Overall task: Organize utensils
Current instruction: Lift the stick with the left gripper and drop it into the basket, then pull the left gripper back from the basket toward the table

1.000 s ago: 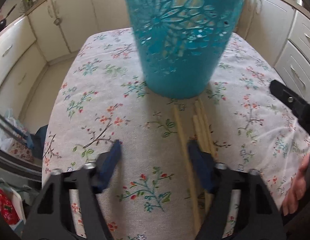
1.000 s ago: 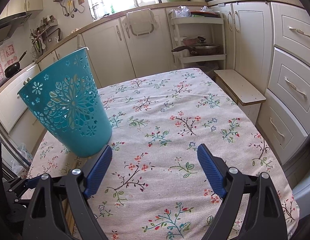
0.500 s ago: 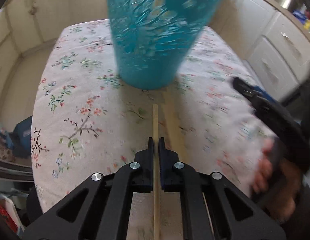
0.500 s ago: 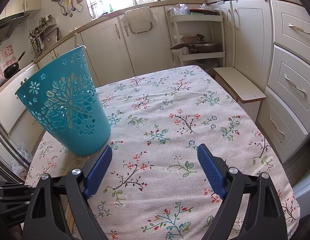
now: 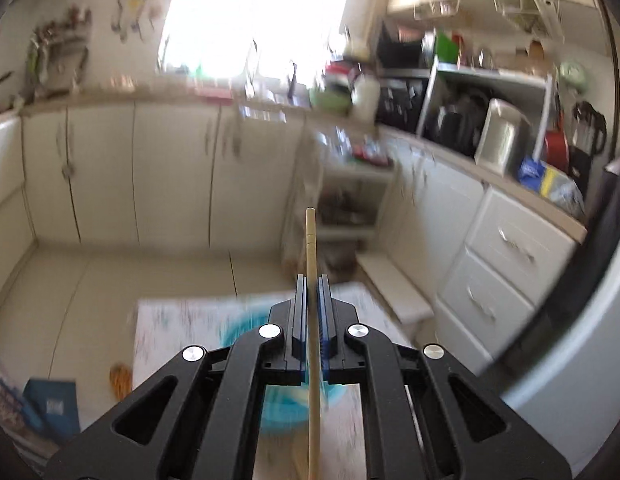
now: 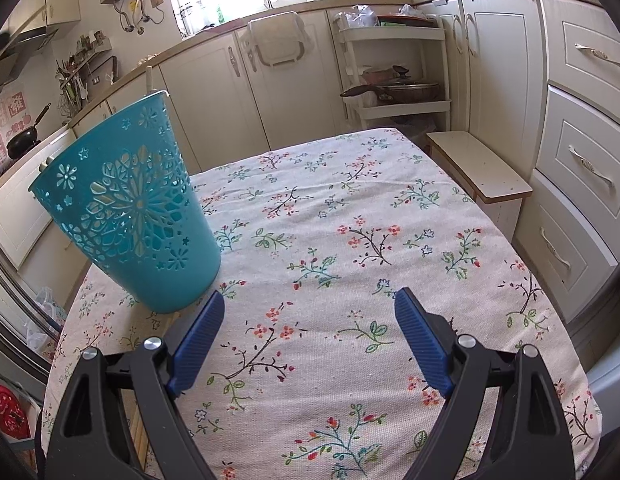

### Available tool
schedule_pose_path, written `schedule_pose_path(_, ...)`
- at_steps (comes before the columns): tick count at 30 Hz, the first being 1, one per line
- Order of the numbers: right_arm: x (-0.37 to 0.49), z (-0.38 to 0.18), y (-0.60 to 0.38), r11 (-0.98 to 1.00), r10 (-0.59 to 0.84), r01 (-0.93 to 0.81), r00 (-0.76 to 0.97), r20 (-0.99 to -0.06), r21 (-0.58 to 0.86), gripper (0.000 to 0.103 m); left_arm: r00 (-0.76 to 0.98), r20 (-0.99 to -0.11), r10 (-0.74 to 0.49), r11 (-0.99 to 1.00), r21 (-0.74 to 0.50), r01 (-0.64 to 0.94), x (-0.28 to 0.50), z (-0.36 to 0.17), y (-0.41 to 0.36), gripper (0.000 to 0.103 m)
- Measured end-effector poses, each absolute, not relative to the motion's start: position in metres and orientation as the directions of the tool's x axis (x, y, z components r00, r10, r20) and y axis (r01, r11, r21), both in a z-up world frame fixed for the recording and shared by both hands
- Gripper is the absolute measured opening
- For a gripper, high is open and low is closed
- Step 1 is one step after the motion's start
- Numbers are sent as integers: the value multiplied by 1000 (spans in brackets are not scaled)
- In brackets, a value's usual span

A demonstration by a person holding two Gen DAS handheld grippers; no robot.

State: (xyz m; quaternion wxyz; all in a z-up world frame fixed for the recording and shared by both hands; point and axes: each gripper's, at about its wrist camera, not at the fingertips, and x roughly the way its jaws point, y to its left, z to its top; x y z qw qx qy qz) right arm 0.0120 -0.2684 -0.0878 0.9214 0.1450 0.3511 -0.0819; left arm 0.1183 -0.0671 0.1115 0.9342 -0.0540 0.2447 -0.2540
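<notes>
- Left tool (image 5: 311,280): closed on one wooden chopstick (image 5: 310,240), whose long axis is carried forward along the fingers.
- Teal basket (image 5: 245,332): seen blurred, below and just ahead of the left tool, on the desk (image 6: 350,216).
- Right tool (image 6: 310,328): open, empty, basket to its left.

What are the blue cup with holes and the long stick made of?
The tall teal cut-out holder looks like matte moulded plastic, with crisp flower-shaped holes. The thin pale chopstick pinched in the left tongs looks like bare wood or bamboo: tan, dull, unpainted.
</notes>
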Motion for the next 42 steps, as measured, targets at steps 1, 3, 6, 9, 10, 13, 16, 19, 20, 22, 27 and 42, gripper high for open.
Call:
schedule_pose_path(1, 12, -88, -268, 945, -48, 252, 740, -671, 210, 83, 775, -407, -483, 875, -214, 434, 129, 111, -73, 5)
schedule_pose_path(3, 12, -88, -269, 944, -44, 250, 740, -671, 214, 83, 809, -384, -445, 896, -189, 403, 146, 104, -84, 5)
schedule_pose_path(6, 12, -89, -269, 942, -37, 250, 738, -673, 222, 83, 845, -375, -381, 925, -160, 346, 169, 84, -98, 5)
schedule_pose_path(9, 13, -90, -269, 942, -31, 248, 735, -677, 226, 83, 853, -402, -331, 943, -136, 302, 186, 62, -106, 5)
schedule_pose_path(10, 14, -90, -269, 942, -29, 246, 734, -678, 227, 83, 850, -419, -319, 948, -133, 290, 189, 55, -107, 5)
schedule_pose_path(13, 13, -90, -269, 942, -25, 246, 734, -679, 230, 83, 836, -458, -302, 953, -127, 275, 192, 40, -103, 8)
schedule_pose_path(16, 14, -91, -269, 942, -25, 246, 731, -681, 230, 83, 828, -487, -277, 960, -106, 259, 184, 30, -95, 35)
schedule_pose_path(19, 14, -91, -270, 941, -27, 249, 731, -682, 230, 83, 846, -476, -239, 971, -89, 224, 166, 25, -82, 76)
schedule_pose_path(20, 14, -91, -270, 940, -27, 250, 731, -682, 230, 83, 856, -468, -221, 975, -75, 211, 157, 24, -78, 84)
schedule_pose_path(22, 14, -91, -270, 941, -29, 251, 730, -683, 229, 83, 865, -459, -202, 978, -51, 201, 142, 23, -71, 91)
schedule_pose_path(27, 14, -90, -270, 940, -36, 257, 728, -685, 224, 83, 866, -467, -178, 981, -18, 192, 106, 13, -47, 95)
schedule_pose_path(42, 16, -92, -270, 940, -50, 270, 716, -696, 210, 83, 824, -538, -179, 984, -78, 162, 78, -21, -9, 95)
